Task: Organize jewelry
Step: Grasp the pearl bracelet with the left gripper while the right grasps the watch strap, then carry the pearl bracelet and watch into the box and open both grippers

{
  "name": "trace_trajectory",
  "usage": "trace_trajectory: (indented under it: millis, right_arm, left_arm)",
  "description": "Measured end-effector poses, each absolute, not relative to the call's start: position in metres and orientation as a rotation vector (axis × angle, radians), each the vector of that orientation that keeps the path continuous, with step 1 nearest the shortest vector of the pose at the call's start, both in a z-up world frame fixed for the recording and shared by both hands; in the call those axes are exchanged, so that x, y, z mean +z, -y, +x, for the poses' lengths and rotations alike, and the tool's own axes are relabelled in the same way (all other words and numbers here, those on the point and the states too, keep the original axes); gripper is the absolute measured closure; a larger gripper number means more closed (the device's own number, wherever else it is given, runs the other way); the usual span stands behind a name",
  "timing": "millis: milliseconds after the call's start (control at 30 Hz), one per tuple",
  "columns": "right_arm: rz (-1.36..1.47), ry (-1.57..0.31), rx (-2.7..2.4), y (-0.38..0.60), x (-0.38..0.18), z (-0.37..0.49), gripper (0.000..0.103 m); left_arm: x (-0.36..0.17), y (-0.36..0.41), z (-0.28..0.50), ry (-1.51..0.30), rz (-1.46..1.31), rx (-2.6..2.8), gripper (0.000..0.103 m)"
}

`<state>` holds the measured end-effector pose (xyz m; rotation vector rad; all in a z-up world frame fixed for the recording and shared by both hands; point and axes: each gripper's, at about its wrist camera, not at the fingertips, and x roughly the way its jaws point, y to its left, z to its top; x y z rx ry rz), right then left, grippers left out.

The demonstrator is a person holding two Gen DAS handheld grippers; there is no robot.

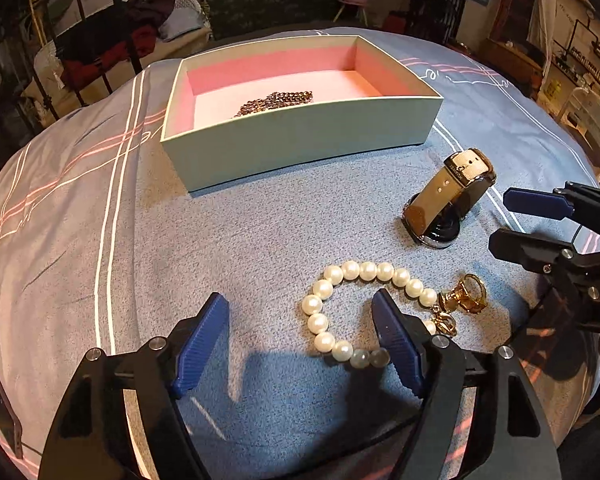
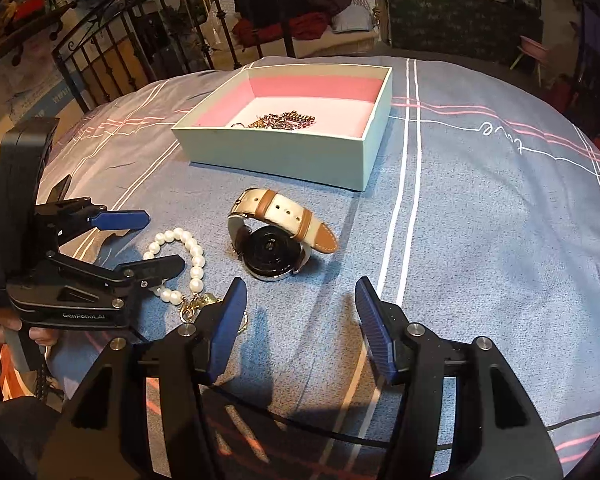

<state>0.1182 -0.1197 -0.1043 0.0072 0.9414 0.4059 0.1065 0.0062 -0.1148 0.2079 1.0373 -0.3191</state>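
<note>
Left gripper (image 1: 300, 344) jaws spread, gripping nothing; pearl bracelet (image 1: 332, 308) under right-hand finger. Right gripper (image 2: 300, 320) jaws spread, empty; watch (image 2: 276, 240) just ahead. Box (image 2: 292, 152) beyond.

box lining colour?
Pink inside the box, with a pale mint-green outside. The left wrist view shows it best.

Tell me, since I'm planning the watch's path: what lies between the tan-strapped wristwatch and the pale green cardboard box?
Only bare blue bedspread separates the wristwatch from the box; the right wrist view shows it best.
</note>
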Motion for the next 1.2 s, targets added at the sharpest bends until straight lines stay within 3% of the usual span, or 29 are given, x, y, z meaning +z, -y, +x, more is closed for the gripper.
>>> trace_trajectory:
  millis: [33,100,167,467,667,833,1200]
  right_arm:
    - [0.007,-0.942,0.400,0.120,-0.105,0.120,0.045]
    - [0.010,-0.942,0.394,0.122,-0.106,0.122,0.039]
    - [0.007,-0.934,0.391,0.123,-0.104,0.124,0.032]
    - [-0.093,-0.892,0.443,0.100,-0.103,0.142,0.034]
    - [-0.178,-0.871,0.461,0.082,-0.100,0.139,0.052]
    - [-0.133,-0.892,0.463,0.091,-0.102,0.135,0.060]
    - [-0.070,-0.928,0.443,0.108,-0.107,0.131,0.058]
  left_arm:
    - [-0.114,-0.003,0.109,-1.032,0.217,-0.334,0.041]
    - [-0.112,0.000,0.109,-1.021,0.216,-0.365,0.064]
    - [-0.110,0.002,0.106,-1.013,0.214,-0.381,0.094]
    - [-0.092,-0.021,0.100,-0.942,0.042,-0.380,0.094]
    - [-0.073,-0.028,0.096,-0.891,0.005,-0.365,0.094]
    - [-0.063,-0.034,0.098,-0.873,-0.046,-0.364,0.094]
    - [-0.051,-0.037,0.096,-0.856,-0.056,-0.344,0.094]
